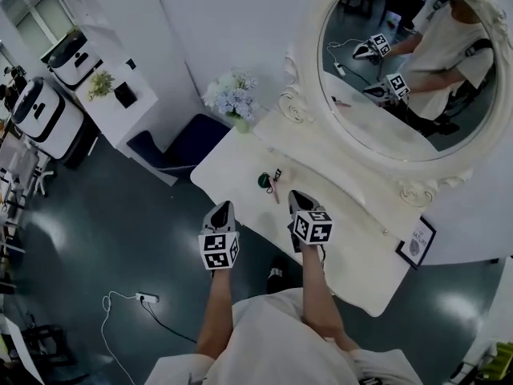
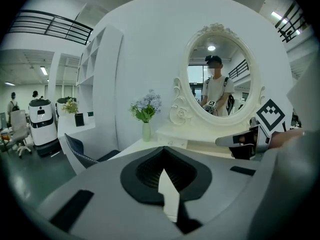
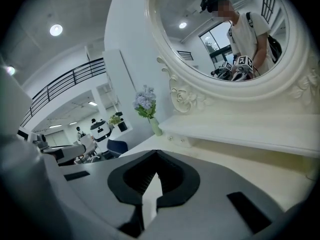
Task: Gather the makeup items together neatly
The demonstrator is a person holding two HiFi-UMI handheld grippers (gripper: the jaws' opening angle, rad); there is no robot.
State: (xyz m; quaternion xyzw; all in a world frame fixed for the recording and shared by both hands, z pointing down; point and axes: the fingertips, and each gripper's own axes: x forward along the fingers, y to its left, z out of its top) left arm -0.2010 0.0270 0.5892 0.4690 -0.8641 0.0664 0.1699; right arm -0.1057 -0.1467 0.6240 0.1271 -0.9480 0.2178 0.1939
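Observation:
A few small makeup items lie close together on the white vanity table [image 1: 240,163]: a dark green round piece [image 1: 263,180], a pinkish stick [image 1: 275,189] and a small dark piece [image 1: 277,173]. My left gripper [image 1: 223,209] hovers at the table's front edge, left of and nearer than the items, jaws shut and empty [image 2: 164,159]. My right gripper [image 1: 298,200] hangs just right of the items, also shut with nothing held [image 3: 156,156]. Neither gripper view shows the items. The left gripper view catches the right gripper [image 2: 250,139] at its right side.
An oval mirror [image 1: 409,62] with an ornate frame stands behind a raised shelf [image 3: 235,129]. A flower vase [image 1: 232,99] sits at the table's far left corner, a small picture frame [image 1: 417,241] at the right end. A dark blue chair [image 1: 180,147] stands left of the table.

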